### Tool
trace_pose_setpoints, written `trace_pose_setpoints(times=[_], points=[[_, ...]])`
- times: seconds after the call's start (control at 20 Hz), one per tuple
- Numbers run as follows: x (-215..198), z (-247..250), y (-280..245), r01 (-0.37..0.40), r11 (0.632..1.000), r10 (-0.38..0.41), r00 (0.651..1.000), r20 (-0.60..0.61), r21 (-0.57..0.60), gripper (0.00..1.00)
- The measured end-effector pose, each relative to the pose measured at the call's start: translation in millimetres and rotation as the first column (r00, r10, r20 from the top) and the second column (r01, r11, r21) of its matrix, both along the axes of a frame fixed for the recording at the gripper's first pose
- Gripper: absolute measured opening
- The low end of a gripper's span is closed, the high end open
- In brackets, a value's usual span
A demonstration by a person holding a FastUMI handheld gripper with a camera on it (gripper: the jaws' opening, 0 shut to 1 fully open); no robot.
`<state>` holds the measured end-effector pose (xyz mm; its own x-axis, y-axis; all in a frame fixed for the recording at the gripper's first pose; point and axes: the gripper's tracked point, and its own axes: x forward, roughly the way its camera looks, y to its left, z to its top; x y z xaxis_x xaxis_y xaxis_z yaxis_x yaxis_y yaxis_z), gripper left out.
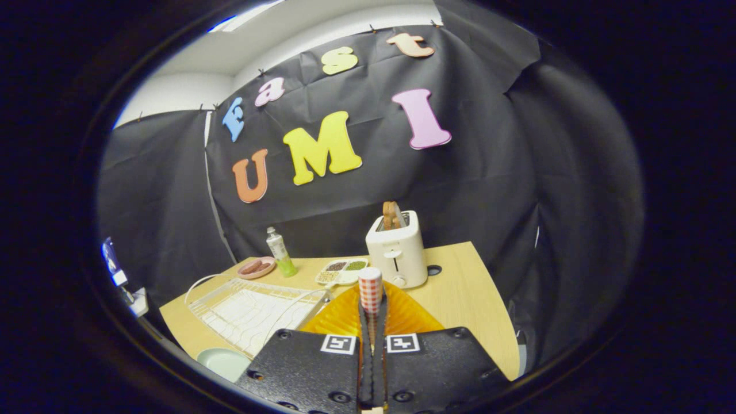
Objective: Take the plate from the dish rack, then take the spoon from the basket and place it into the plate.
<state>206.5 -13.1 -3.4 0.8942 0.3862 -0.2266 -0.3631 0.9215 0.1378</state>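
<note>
Gripping the spoon [371, 290] now, my fingers [372, 368] clamped on its handle, checkered end upright over the orange basket [402, 316]. Plate [224, 362] sits at the counter [460, 293] near edge, beside the dish rack [253, 310]; toaster [398, 250] just beyond.

Red-and-white checked spoon handle [370, 286], orange ribbed basket [411, 316], cream toaster [398, 251] with brown toast [391, 214], white wire dish rack [253, 309], pale green plate [225, 362], light wood table [466, 287], pink saucer [256, 268].

One toaster [397, 253], one dish rack [253, 310], two plates [224, 362], one tube [280, 251], one spoon [370, 290]
</note>
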Motion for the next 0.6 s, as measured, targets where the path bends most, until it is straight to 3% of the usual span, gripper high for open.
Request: trace_pose_setpoints(times=[0.3, 0.6], points=[[-41.4, 43.2, 6.4, 0.131, 0.991, -0.127, 0.982, 0.138, -0.019, 0.06], [-114.7, 59.5, 54.1, 0.137, 0.990, -0.140, 0.974, 0.177, 0.027, 0.06]])
